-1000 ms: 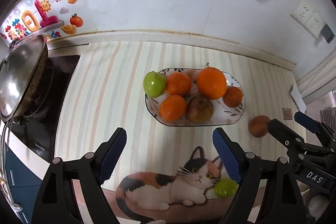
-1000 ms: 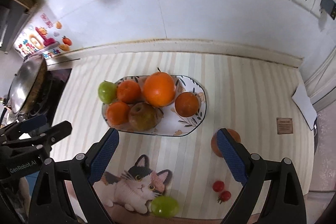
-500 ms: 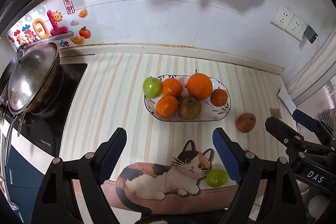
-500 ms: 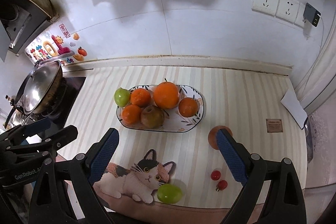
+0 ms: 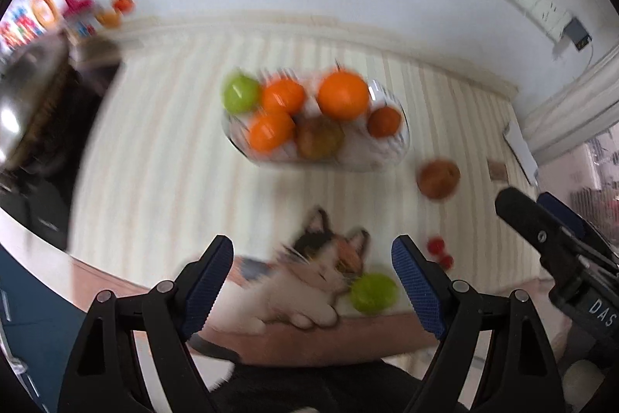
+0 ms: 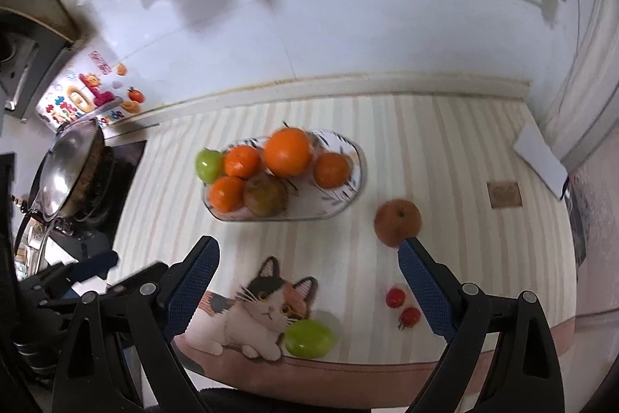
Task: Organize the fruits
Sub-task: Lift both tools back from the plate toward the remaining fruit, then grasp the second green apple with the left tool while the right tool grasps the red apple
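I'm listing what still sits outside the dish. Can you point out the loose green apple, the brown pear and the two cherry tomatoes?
Round green apple [image 6: 309,338], right wrist view, top.
Brown pear [image 6: 397,222], right wrist view, middle.
Red cherry tomatoes [image 6: 395,297], right wrist view, upper tomato.

Both wrist views look down and forward from the near edge toward the wall, sharing the fruit plate [image 5: 390,157] [image 6: 350,198] and striped tabletop [image 5: 162,149] [image 6: 445,149].
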Demonstrator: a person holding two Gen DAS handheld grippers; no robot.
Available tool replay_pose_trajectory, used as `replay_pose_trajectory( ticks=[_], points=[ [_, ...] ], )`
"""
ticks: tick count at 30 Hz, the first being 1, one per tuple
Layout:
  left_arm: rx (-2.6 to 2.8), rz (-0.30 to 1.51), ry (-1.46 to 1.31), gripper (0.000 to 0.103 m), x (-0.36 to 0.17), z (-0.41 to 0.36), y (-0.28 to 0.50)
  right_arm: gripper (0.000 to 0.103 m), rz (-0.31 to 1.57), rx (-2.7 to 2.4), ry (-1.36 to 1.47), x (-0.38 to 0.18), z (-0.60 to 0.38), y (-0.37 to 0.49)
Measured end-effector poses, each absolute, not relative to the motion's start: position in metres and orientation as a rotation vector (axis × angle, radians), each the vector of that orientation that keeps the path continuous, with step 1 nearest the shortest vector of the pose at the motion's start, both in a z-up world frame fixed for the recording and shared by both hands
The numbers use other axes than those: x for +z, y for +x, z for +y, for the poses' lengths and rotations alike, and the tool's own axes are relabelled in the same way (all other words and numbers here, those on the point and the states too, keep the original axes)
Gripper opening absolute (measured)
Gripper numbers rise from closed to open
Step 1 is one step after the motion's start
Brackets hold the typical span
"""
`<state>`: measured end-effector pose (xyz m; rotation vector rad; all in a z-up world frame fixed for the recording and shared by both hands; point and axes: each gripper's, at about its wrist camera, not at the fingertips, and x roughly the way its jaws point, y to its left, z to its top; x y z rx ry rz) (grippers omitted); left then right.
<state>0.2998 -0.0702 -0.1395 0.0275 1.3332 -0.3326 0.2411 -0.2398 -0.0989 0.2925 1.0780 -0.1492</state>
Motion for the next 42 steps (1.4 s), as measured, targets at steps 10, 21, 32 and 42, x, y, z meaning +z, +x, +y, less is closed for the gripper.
replay_pose_trajectory(
  ticks=[10, 21, 32, 42],
  points=[
    [-0.473, 1.676, 0.123, 0.083, -0.253, -0.143, 0.286, 0.072, 1.231, -0.236, 0.471, -0.192, -0.307, 0.222],
    [-0.508, 1.807, 0.226, 0.060, -0.317, -0.179, 0.268, 0.073, 1.284, -0.264, 0.524, -0.226, -0.337, 0.228],
    [-0.322, 1.687, 0.195, 0.060, -0.299, -0.132, 0.313, 0.073, 1.290, -0.249, 0.529, -0.242, -0.347, 0.278],
    [-0.239, 1.708, 0.114, 0.060, -0.308, -0.106, 0.324, 0.073, 1.375, -0.264, 0.535, -0.291, -0.359, 0.329]
  ],
)
